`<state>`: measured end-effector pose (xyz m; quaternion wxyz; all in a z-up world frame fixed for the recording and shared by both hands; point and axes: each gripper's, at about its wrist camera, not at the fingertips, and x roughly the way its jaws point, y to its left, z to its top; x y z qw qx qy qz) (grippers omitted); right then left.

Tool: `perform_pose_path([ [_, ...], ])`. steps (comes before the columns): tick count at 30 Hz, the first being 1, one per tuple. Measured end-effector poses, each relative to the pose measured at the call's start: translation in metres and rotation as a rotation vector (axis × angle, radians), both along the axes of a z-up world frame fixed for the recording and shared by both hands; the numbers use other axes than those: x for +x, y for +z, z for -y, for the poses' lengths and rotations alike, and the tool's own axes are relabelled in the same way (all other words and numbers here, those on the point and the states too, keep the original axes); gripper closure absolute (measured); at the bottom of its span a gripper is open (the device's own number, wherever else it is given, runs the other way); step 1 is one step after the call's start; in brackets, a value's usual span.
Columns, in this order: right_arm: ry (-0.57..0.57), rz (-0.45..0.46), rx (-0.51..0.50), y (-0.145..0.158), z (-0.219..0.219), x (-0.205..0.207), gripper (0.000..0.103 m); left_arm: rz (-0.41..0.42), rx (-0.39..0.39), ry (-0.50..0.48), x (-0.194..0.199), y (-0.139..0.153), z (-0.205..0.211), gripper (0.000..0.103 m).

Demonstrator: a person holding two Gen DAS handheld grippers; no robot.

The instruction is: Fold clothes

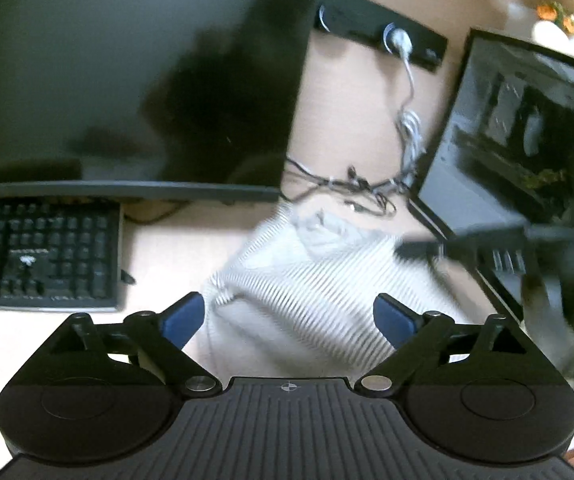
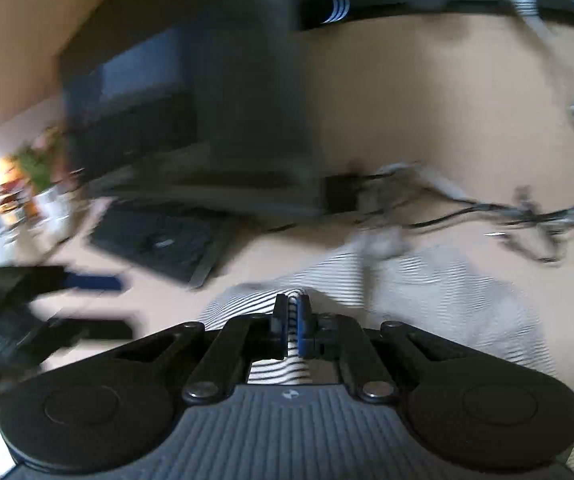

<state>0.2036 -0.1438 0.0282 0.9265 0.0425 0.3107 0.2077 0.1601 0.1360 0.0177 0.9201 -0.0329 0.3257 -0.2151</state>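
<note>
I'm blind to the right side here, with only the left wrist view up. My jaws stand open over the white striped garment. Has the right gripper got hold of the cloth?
Observer: Yes. The right gripper is shut on a fold of the white, thinly striped garment, pinched between its blue pads.
Operator: Can it see my left gripper?
Observer: Yes, blurred at its left edge: the left gripper, jaws apart, nothing between them.
Operator: Anything on the desk behind the cloth?
Observer: A tangle of dark and grey cables lies just beyond it.
</note>
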Motion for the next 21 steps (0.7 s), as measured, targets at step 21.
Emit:
perform_pose_path([
  [21,-0.321,-0.228,0.068,-0.056,0.084,-0.057,0.061,-0.279,0.015,-0.027,0.028,-0.080,0.037,0.012],
])
